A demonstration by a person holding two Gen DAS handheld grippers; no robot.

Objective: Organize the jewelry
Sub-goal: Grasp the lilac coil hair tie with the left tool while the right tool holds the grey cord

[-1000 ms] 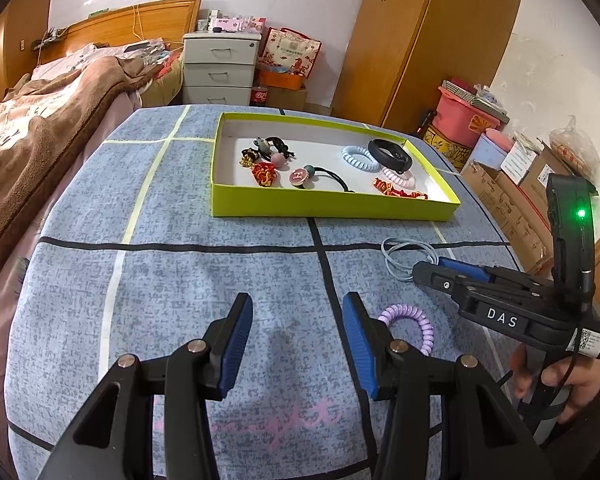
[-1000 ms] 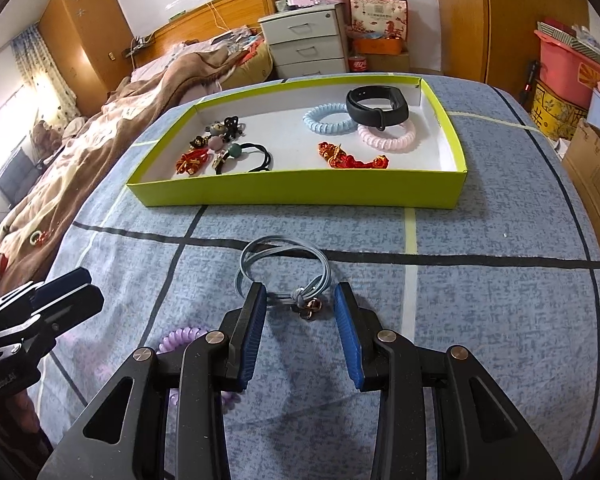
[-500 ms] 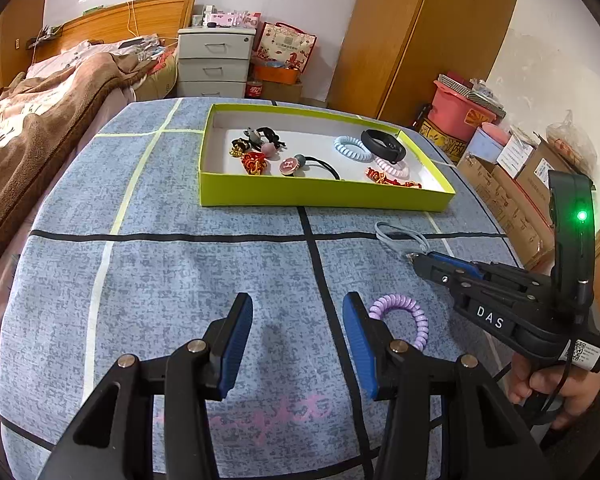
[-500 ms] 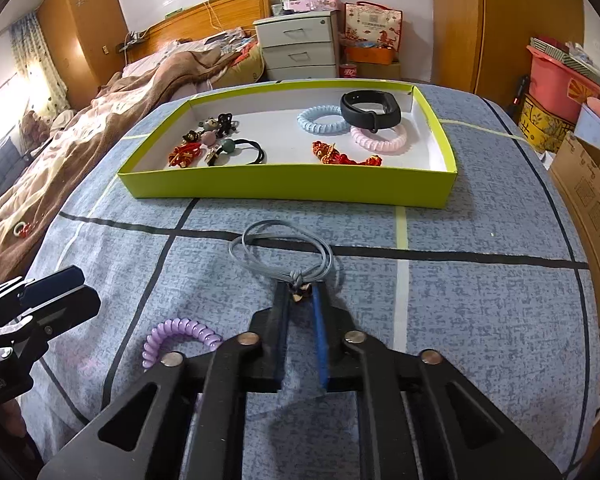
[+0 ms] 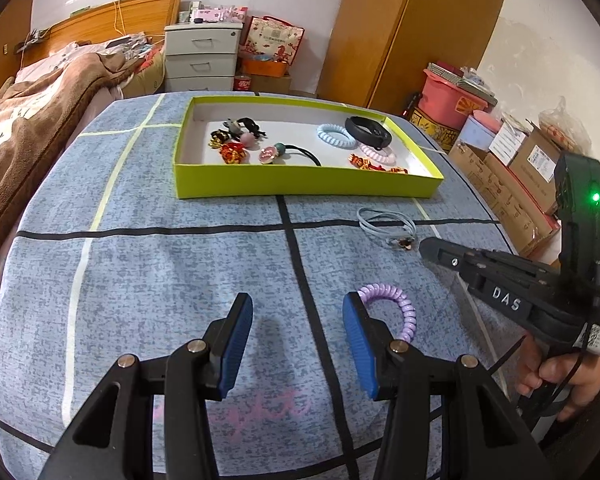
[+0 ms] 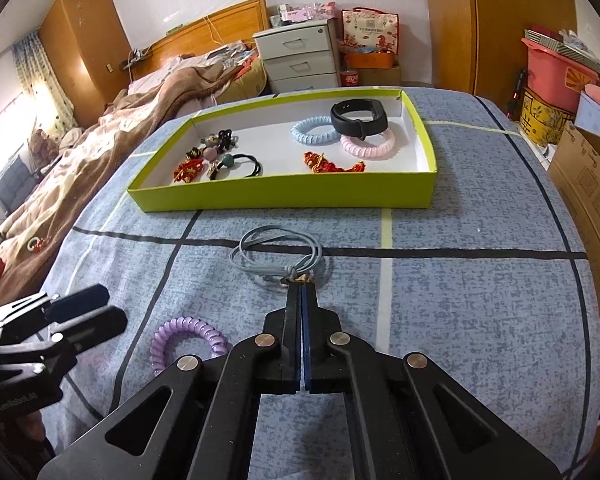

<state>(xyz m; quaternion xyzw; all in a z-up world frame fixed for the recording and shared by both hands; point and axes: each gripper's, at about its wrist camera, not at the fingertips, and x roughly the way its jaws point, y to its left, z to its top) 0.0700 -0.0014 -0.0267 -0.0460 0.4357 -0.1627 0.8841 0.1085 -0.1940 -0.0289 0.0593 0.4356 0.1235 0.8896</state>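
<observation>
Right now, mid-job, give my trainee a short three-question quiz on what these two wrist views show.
1. True or false: the purple spiral hair tie lies inside the green tray.
2. Which pair of jaws is shut: the left gripper or the right gripper?
3. Multiple choice: in the tray, the black wristband overlaps which item? A) the pink spiral tie B) the red knotted ornament C) nothing

Key:
1. False. It lies on the blue cloth, outside the tray.
2. The right gripper's, closed at the knotted end of the grey cord bracelet; the left gripper's stand open and empty.
3. A.
</observation>
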